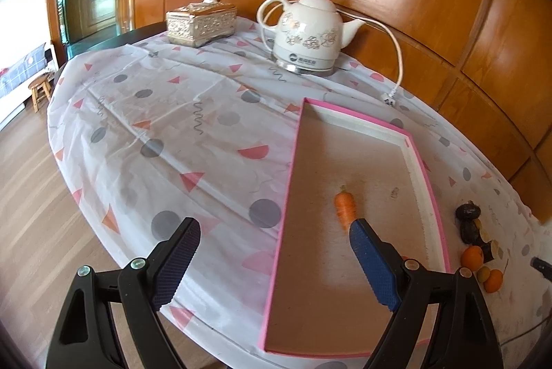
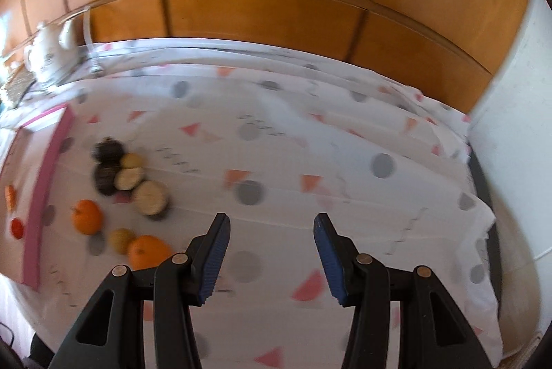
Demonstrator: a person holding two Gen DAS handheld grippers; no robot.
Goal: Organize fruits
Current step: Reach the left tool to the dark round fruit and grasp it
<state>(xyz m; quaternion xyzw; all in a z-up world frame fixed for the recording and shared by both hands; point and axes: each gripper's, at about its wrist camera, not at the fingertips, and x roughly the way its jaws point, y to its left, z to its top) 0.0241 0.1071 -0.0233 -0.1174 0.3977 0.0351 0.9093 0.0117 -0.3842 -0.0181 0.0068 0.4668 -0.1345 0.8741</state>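
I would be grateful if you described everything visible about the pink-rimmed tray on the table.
The shallow rectangular pink-rimmed tray lies flat on the patterned tablecloth, its long sides running away from the left wrist camera. Its outer edge is pink, the inner walls look white, and the floor is plain brownish board with a few faint marks. A small orange carrot lies on that floor, and the right wrist view shows a small red fruit inside too. The other fruits sit outside it, on the cloth.

The worktop (image 1: 193,141) is covered by a white cloth printed with grey dots and pink triangles. At its far edge a tissue box (image 1: 201,22) and a white kettle (image 1: 308,32) are set. A pink-rimmed tray (image 1: 419,146) lies right of centre; oranges (image 2: 87,216) and dark cut pieces (image 2: 150,198) are grouped just beside it.
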